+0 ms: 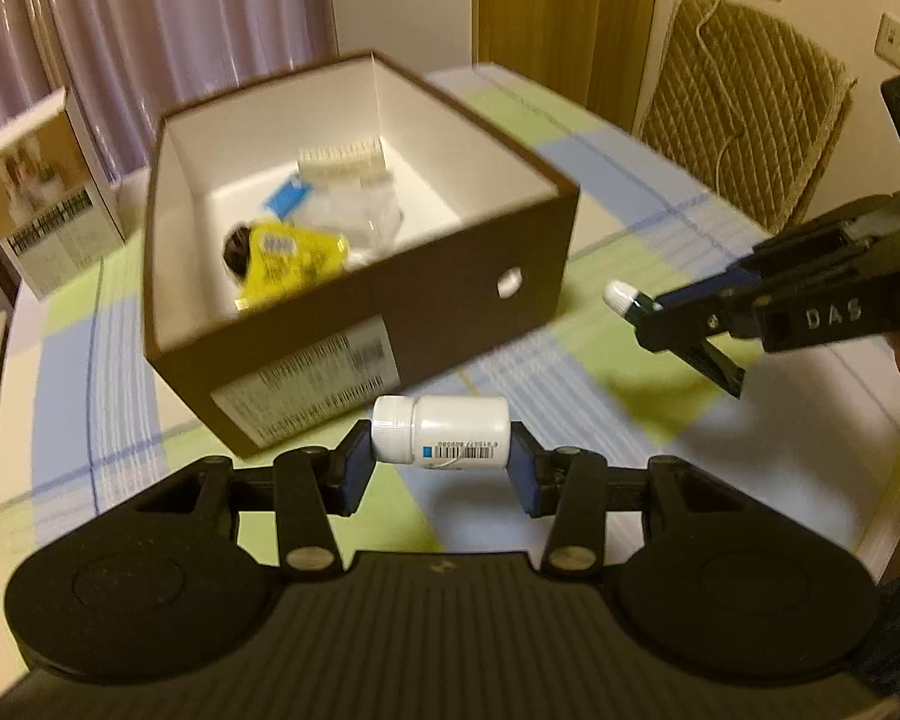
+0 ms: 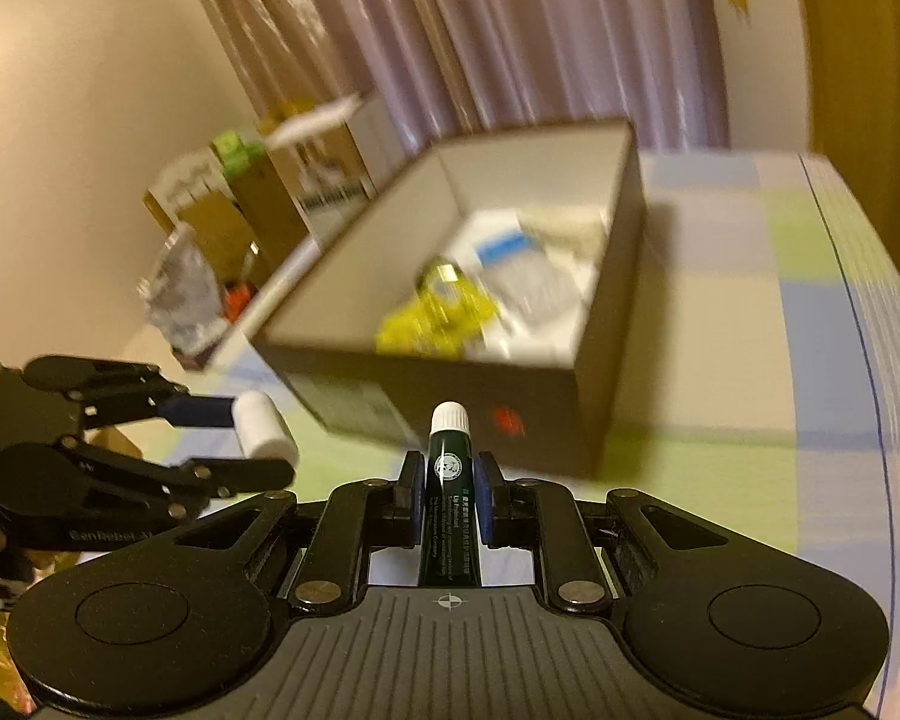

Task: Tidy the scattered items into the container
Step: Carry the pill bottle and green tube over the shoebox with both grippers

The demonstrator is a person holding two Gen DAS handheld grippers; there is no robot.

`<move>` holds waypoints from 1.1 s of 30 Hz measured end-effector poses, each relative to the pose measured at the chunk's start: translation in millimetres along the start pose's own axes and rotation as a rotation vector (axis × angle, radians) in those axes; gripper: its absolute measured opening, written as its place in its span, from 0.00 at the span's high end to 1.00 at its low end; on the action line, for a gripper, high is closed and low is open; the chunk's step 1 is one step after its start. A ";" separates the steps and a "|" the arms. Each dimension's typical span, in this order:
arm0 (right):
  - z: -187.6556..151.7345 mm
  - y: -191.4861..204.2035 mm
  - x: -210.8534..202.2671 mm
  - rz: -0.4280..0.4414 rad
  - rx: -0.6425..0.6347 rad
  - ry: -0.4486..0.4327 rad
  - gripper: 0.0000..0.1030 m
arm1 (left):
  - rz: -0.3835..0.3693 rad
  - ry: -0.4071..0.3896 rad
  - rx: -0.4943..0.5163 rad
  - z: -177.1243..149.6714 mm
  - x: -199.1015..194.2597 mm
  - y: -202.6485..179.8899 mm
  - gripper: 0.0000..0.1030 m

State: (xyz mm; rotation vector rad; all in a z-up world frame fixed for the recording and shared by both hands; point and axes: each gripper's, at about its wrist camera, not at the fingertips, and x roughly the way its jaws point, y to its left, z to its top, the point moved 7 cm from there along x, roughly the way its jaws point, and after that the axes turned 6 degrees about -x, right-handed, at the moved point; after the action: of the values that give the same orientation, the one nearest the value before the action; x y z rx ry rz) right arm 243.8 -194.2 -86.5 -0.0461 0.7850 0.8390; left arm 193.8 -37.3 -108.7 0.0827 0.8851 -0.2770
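White bottle, lying crosswise, pinched in left tool. Dark green tube, white cap forward, pinched in right tool. Brown box just ahead of both, on checked table.

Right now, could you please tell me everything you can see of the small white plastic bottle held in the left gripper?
The small white plastic bottle is a squat cylinder with a ribbed white screw cap and a label bearing a barcode and a blue square. It lies sideways, clamped end to end by the left gripper, whose blue-padded jaws press on cap and base. It hangs above the checked tablecloth, in front of the brown cardboard box, not yet inside.
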 end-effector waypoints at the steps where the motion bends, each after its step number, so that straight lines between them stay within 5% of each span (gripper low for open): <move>1: 8.2 0.9 -0.9 0.004 -0.007 -0.015 0.81 | -0.002 -0.020 0.001 6.7 -4.7 2.9 0.60; 9: 71.3 -4.4 18.6 0.011 -0.022 -0.082 0.81 | 0.019 -0.123 0.026 62.5 -22.8 38.6 0.60; 17: 115.7 -37.7 64.5 -0.013 0.031 -0.076 0.81 | 0.033 -0.123 0.082 114.5 5.6 73.9 0.60; 25: 139.7 -69.6 119.7 -0.103 -0.042 0.007 0.81 | 0.051 -0.116 0.156 168.6 54.2 99.4 0.60; 33: 149.1 -87.5 175.6 -0.112 -0.268 0.146 0.81 | 0.061 -0.053 0.238 198.2 113.7 118.6 0.60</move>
State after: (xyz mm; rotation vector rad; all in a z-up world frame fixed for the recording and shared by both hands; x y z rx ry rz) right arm 465.7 -90.6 -113.7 -0.3895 0.7945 0.8356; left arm 443.4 16.8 -76.3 0.3213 0.7931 -0.3253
